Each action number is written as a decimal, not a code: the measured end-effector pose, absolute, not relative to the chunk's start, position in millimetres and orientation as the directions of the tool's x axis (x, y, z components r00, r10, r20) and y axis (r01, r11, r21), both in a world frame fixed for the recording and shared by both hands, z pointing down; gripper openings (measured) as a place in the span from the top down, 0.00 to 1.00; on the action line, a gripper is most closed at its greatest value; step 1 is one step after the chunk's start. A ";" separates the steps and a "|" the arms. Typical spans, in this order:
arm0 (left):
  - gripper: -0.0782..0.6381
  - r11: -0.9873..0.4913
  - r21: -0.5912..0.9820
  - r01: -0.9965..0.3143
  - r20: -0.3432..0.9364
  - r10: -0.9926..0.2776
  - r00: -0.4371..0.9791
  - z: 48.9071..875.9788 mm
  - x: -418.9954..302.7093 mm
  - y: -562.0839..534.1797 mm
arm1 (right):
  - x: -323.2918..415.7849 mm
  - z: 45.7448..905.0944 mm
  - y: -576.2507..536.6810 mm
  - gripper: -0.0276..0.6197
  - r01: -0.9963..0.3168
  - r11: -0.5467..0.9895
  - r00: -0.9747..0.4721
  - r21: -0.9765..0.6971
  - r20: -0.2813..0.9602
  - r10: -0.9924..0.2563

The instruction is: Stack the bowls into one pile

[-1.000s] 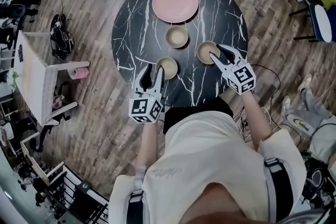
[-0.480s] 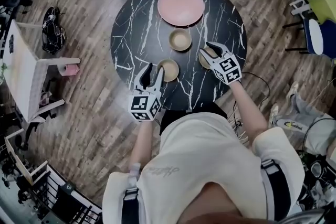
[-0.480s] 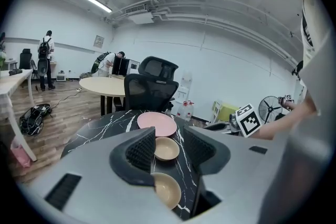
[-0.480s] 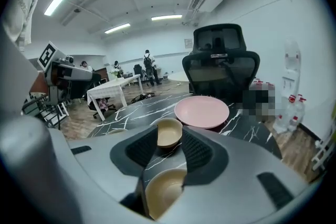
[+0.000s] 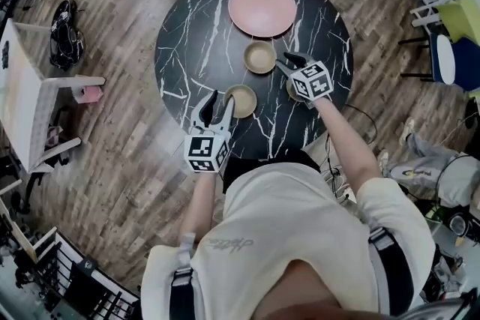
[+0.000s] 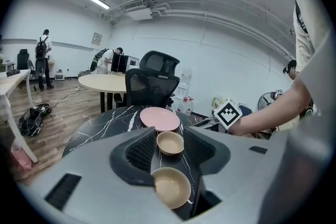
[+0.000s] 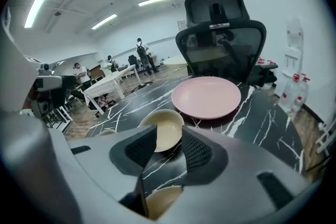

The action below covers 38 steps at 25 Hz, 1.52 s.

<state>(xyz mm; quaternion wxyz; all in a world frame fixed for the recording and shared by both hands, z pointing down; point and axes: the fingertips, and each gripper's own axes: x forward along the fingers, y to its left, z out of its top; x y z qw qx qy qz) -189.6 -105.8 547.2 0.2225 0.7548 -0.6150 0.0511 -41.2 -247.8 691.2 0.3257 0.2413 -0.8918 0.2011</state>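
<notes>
Right gripper [image 5: 286, 62], centre-right in the head view: jaws wide and just been opening, pinching nothing. A tan bowl [image 7: 160, 202] sits low between them, unpressed, with the middle bowl [image 5: 259, 57] just beyond the tips. Left gripper [image 5: 220, 103], lower centre, also gapes empty, the near bowl [image 5: 241, 100] at its right finger, on the black table [image 5: 187, 49]

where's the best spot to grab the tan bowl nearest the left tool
Probably grip the bowl by the rim nearest the left tool, coming down from that side, one jaw inside and one outside. It sits upright, mouth up, so the thin rim is the edge to pinch.
</notes>
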 end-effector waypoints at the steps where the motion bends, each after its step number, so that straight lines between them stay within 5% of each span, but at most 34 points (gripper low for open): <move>1: 0.64 -0.148 0.276 -0.950 0.354 -0.903 0.243 549.4 -189.9 -106.7 | -42.2 697.8 -249.5 0.71 -0.564 0.800 -0.659 -0.205 0.696 -0.286; 21: 0.64 -0.216 0.338 -0.916 0.391 -0.853 0.345 576.9 -179.9 -111.6 | -64.4 744.8 -265.1 0.75 -0.608 0.722 -0.546 -0.329 0.834 -0.080; 32: 0.64 -0.159 0.351 -0.923 0.396 -0.868 0.300 578.2 -205.4 -105.0 | -62.2 749.1 -270.8 0.91 -0.654 0.704 -0.507 -0.278 0.851 -0.135; 38: 0.64 -0.144 0.341 -0.929 0.395 -0.875 0.281 577.0 -213.2 -101.6 | -67.6 743.8 -267.1 0.92 -0.664 0.686 -0.540 -0.297 0.826 -0.165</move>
